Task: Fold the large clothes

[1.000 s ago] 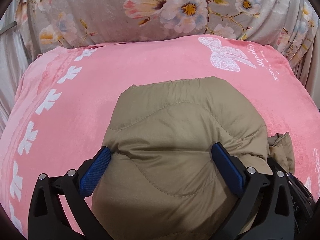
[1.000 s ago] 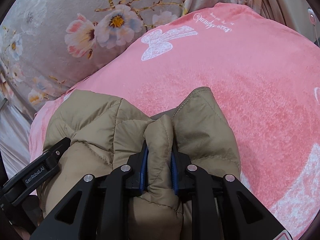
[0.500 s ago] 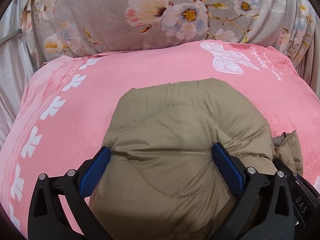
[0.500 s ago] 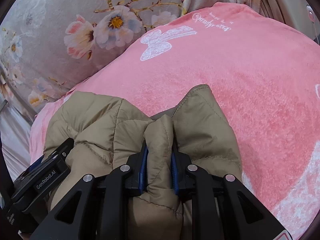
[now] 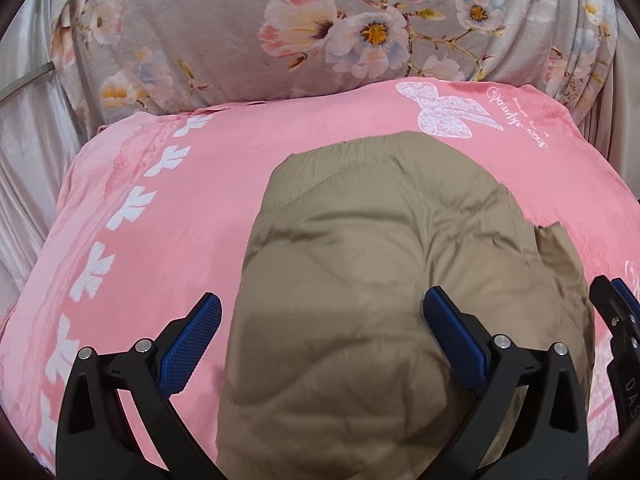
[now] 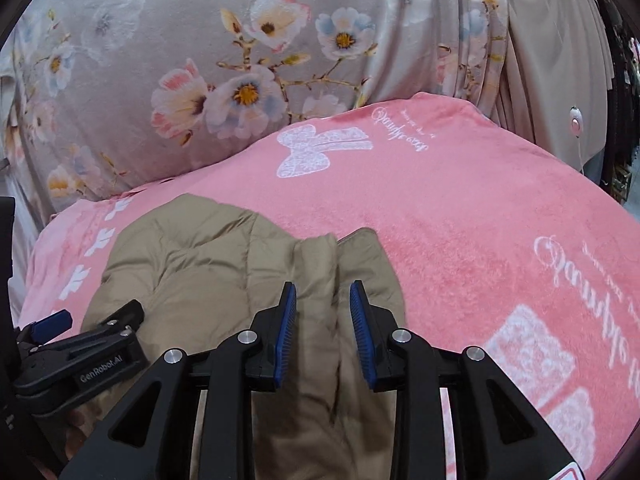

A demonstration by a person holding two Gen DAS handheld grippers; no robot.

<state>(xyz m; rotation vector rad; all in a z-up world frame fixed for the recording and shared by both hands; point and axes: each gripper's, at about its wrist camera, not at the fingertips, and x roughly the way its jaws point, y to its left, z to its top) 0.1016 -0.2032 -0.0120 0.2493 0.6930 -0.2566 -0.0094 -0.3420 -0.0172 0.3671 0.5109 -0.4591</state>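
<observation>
A tan quilted jacket (image 5: 380,264) lies folded into a bundle on a pink blanket (image 5: 160,208). My left gripper (image 5: 322,312) is wide open, its blue pads on either side of the jacket's near end and above it. In the right wrist view the jacket (image 6: 208,276) shows a raised fold between the blue pads of my right gripper (image 6: 323,296), which is open with small gaps to the cloth. The left gripper (image 6: 84,344) also shows at the lower left of that view.
The pink blanket (image 6: 460,220) with white bow prints covers the bed. A grey floral quilt (image 5: 320,28) is piled along the far side. Beige curtains (image 6: 560,40) and a white corded switch (image 6: 575,123) are at the far right.
My right gripper has opened and let go of the jacket fold. Both grippers have drawn back and lifted a little, and the jacket has settled on the blanket.
</observation>
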